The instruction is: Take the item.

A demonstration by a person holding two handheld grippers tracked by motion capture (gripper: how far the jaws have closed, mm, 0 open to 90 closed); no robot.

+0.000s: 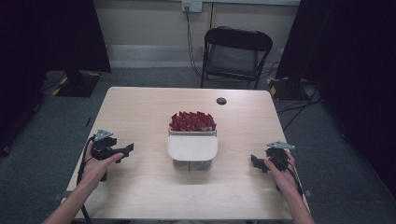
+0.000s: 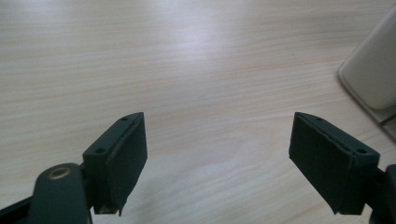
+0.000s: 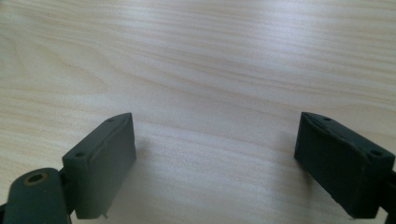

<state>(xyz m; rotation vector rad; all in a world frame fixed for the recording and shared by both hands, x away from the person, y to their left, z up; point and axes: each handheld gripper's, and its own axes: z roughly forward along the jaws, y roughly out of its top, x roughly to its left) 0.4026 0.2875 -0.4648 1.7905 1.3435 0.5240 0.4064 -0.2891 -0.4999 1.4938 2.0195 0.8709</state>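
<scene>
With both your left gripper [image 1: 125,150] and right gripper [image 1: 256,162] wide open and empty, treat the mid-table box [image 1: 192,148] as light, stiff and probably slick: grip its side walls.

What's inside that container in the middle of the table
The back part of the container holds a heap of small red pieces. A cream lid covers the front part, so whatever lies beneath it is hidden.
</scene>
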